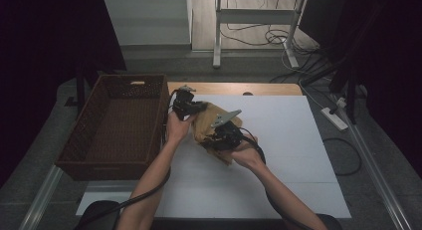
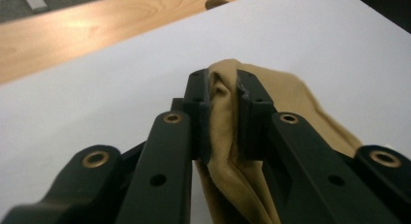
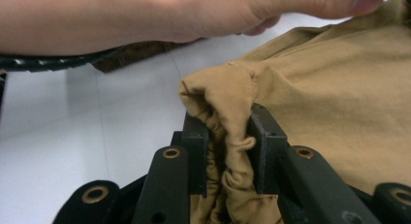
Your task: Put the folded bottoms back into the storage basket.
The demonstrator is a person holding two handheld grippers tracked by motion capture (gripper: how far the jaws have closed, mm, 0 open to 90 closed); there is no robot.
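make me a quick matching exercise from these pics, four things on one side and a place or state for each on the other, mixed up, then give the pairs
Things:
1. wicker basket
2. tan cloth
3. left gripper
4. wooden strip

Places or states:
A. pinched between both pairs of jaws, above the white table
B. along the far edge of the white table
C. dark brown, at the table's left side
D. shut on a fold of fabric

The right gripper is likewise shut on the cloth.

Pairs: 1-C, 2-A, 3-D, 4-B
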